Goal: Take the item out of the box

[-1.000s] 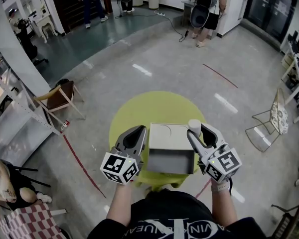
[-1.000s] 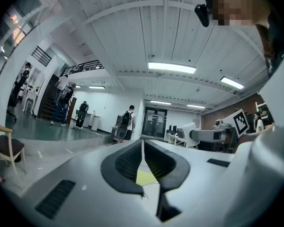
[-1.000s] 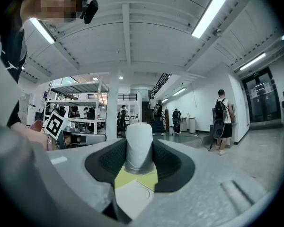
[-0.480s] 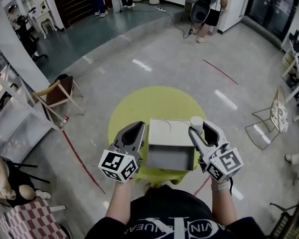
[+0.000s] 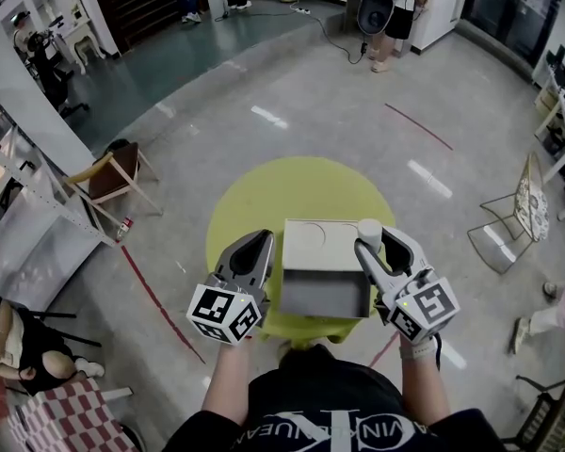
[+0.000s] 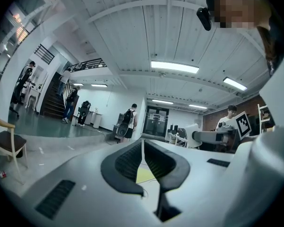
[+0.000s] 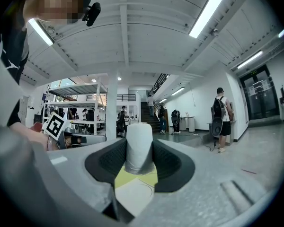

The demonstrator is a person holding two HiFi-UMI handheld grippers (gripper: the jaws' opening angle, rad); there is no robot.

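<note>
A pale open box stands on the round yellow-green table, its raised lid flap toward the far side. My right gripper is just right of the box and is shut on a white cylinder, which stands upright between the jaws. My left gripper hangs at the box's left side, shut with nothing between its jaws. The inside of the box looks grey and bare from the head view.
A wooden chair stands left of the table and a wire chair to the right. Metal shelving lines the far left. Several people stand in the background. A red line crosses the floor.
Both grippers and the box stay almost in place; the view has only shifted slightly. The right gripper still holds the white cylinder beside the box.
</note>
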